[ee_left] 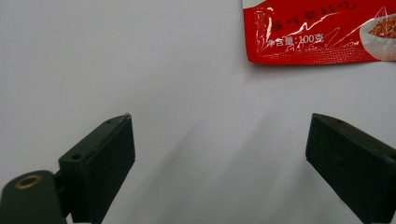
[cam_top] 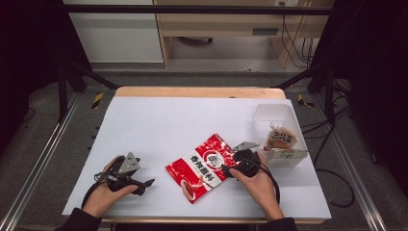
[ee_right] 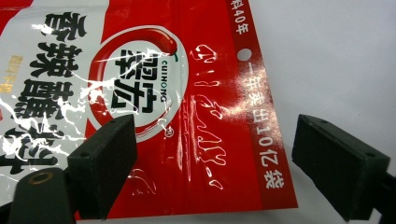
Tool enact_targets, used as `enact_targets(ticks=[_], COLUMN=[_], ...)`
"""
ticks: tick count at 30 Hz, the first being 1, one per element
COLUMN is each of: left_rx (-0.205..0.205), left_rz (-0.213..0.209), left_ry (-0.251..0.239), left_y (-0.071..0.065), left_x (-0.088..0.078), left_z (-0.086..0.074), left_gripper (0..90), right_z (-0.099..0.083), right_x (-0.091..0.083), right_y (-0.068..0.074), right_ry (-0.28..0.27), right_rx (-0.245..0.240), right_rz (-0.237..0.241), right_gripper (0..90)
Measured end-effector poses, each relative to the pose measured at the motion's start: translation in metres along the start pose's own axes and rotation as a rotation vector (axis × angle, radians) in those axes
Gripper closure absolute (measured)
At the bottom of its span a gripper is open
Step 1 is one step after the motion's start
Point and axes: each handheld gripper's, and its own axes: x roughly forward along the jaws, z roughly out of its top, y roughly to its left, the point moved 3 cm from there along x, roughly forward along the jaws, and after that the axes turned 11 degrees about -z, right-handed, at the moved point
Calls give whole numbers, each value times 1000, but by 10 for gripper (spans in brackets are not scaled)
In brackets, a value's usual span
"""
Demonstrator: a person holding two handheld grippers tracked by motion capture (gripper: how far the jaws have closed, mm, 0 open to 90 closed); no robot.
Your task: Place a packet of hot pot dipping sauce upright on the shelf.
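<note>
At the lower left of the high view the left gripper [cam_top: 144,185] rests low over the white table cover [cam_top: 159,120], held in the person's left hand [cam_top: 103,195], and its jaws point right toward the middle of the frame. In the left gripper view its two black jaws stand wide apart with bare white surface between them, and a corner of the red seasoning packet [ee_left: 317,32] lies at the upper right of that frame, well clear of both. In the high view's centre the packet [cam_top: 204,166] lies flat and slantwise. Just right of it, the right gripper [cam_top: 226,169] sits at the packet's right edge. In the right gripper view its jaws are spread, straddling the packet's end edge [ee_right: 187,116] without pinching it. At the right edge of the cover stands a clear plastic box [cam_top: 274,113] holding a small snack bag [cam_top: 281,138].
</note>
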Motion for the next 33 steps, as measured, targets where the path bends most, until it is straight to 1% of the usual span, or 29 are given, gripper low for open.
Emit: enact_targets(ticks=[3, 6, 7, 11, 14, 17, 19, 23, 28, 29, 30, 33], left_rx=[0, 5, 5, 6, 5, 6, 6, 6, 7, 7, 6, 3], left_rz=[0, 1, 1, 0, 0, -1, -1, -1, -2, -2, -2, -3], left_ry=[0, 2, 1, 1, 2, 1, 2, 3, 4, 3, 3, 4], left_y=[0, -1, -1, -2, -1, -1, -1, -1, -1, -1, -1, -1], left_x=[0, 1, 1, 2, 2, 2, 2, 2, 2, 2, 2, 2], left_z=[0, 1, 1, 1, 1, 1, 1, 1, 1, 1, 1, 1], left_gripper=[80, 80, 80, 80, 80, 80, 81, 81, 81, 81, 81, 81], right_z=[0, 0, 0, -1, -1, -1, -1, 0, 0, 0, 0, 0], right_x=[1, 1, 2, 1, 2, 1, 1, 0, -1, -2, -2, -5], right_y=[-1, 0, -1, 1, 0, 1, 1, 2, 1, 2, 1, 2], right_ry=[-1, 5, 3, 16, 12, 18, 13, 12, 8, 8, 7, 2], right_rx=[6, 18, 7, 21, 13, 19, 15, 25, 26, 40, 26, 29], right_rz=[3, 18, 16, 34, 36, 44, 46, 60, 60, 69, 64, 66], right_gripper=[156, 157, 160, 172, 184, 190, 193, 206, 219, 223, 226, 231])
